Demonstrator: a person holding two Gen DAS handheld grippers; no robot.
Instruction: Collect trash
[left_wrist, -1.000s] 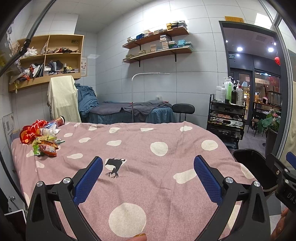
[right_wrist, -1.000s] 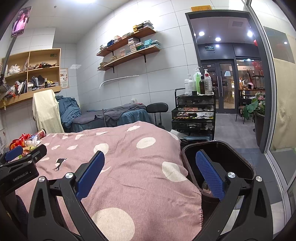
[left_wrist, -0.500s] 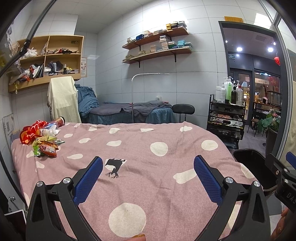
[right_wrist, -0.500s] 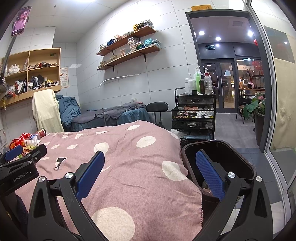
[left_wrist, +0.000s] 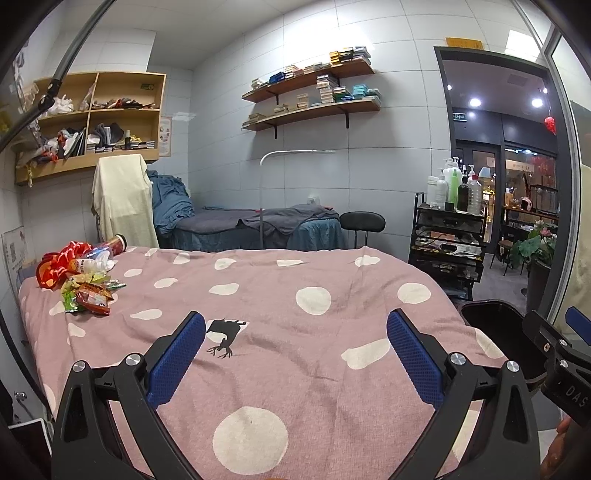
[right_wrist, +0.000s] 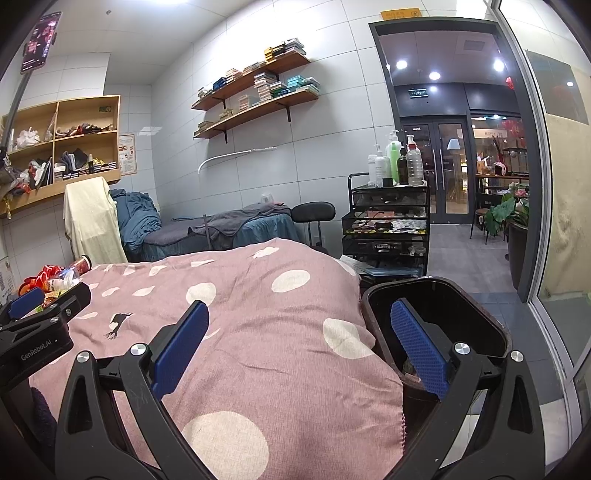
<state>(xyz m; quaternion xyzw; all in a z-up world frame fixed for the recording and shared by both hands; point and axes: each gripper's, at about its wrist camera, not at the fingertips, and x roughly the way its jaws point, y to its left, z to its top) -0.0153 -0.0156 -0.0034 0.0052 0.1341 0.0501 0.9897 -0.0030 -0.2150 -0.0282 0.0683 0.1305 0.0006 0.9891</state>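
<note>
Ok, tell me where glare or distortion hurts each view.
Left wrist: fisheye bends the shelves and doorway; the trash stays sharp. Right wrist: a ceiling light blows out the top edge, the bin interior is very dark, and the edges curve.

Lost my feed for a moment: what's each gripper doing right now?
Left gripper: open, holding nothing, above the pink blanket.
Right gripper: open, holding nothing.

White tiled walls (left_wrist: 229, 173), wooden wall shelves (left_wrist: 314, 107), polka-dot pink bedspread (left_wrist: 280, 302), glass door (right_wrist: 448, 170).
</note>
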